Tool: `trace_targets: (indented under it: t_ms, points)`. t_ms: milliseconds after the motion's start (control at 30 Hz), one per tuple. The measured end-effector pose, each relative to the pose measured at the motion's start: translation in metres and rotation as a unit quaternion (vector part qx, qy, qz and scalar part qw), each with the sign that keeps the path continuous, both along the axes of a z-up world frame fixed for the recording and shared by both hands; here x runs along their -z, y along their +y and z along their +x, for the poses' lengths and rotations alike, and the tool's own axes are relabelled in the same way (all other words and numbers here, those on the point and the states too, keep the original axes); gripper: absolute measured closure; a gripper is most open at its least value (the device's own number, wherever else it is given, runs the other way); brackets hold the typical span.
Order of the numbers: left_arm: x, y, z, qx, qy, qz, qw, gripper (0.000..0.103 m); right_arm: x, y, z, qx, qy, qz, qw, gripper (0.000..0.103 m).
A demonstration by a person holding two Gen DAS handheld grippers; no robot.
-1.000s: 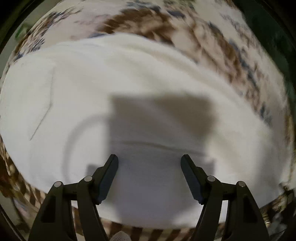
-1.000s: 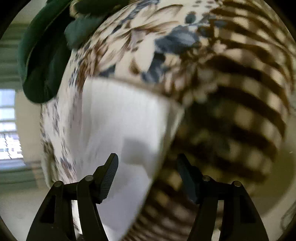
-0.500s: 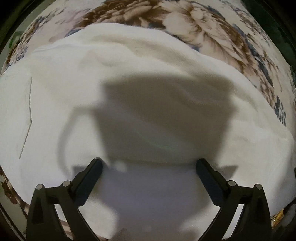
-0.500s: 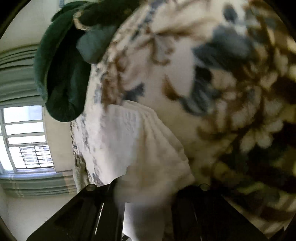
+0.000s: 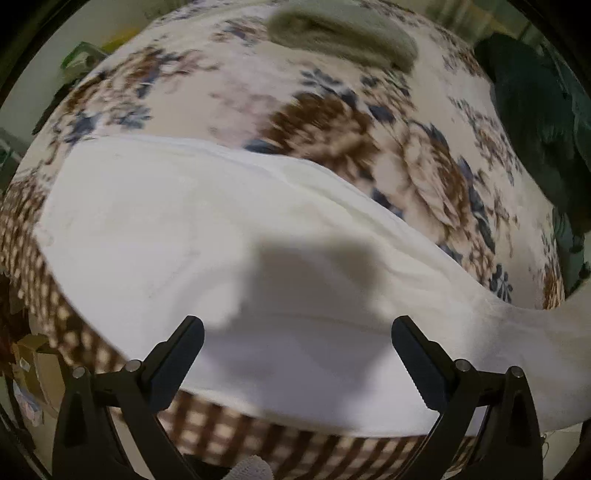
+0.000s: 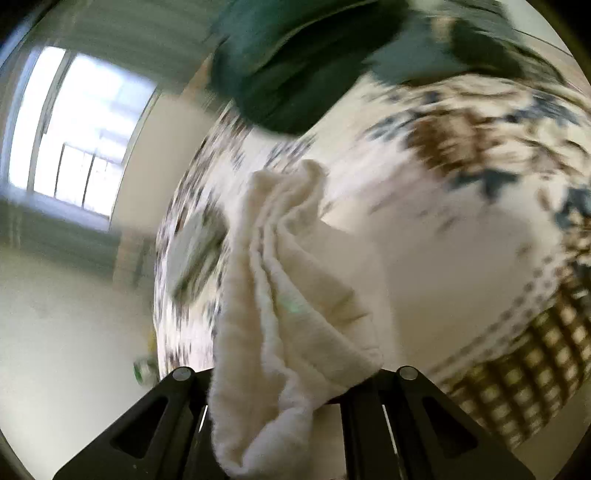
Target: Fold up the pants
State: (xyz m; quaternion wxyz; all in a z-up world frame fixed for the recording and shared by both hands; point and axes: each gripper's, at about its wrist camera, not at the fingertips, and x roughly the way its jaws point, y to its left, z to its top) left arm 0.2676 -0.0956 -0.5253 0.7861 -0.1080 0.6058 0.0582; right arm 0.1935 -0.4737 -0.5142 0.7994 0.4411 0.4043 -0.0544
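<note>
White pants (image 5: 177, 221) lie spread on a floral bedspread (image 5: 332, 122), stretching from the left to the lower right edge of the left wrist view. My left gripper (image 5: 297, 343) is open and empty, hovering above the near part of the pants. My right gripper (image 6: 291, 384) is shut on a bunched end of the white pants (image 6: 280, 295) and holds it lifted off the bed; the cloth hides its fingertips.
A dark green garment (image 5: 535, 129) lies at the bed's right side, also in the right wrist view (image 6: 314, 66). A grey folded item (image 5: 340, 33) lies at the far side. The bed's checkered border (image 5: 258, 439) is near. A window (image 6: 74, 129) shows left.
My right gripper closed on the end of the pants and lifted it up off the bed. My left gripper opened wider and pulled back up from the pants.
</note>
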Motion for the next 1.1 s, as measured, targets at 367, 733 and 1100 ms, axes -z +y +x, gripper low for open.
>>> trace_targets:
  t_ms: [367, 733, 1100]
  points:
    - [0.008, 0.13, -0.037, -0.087, 0.021, 0.016, 0.9959, 0.0, 0.126, 0.264, 0.065, -0.207, 0.128, -0.11, 0.964, 0.095]
    - [0.023, 0.252, -0.053, -0.19, 0.035, 0.026, 0.9808, 0.0, 0.127, 0.328, 0.078, -0.282, 0.166, -0.02, 0.945, 0.042]
    - [0.056, 0.316, -0.054, -0.323, 0.012, -0.066, 0.9441, 0.0, 0.203, 0.372, 0.105, -0.274, 0.306, -0.187, 0.892, 0.053]
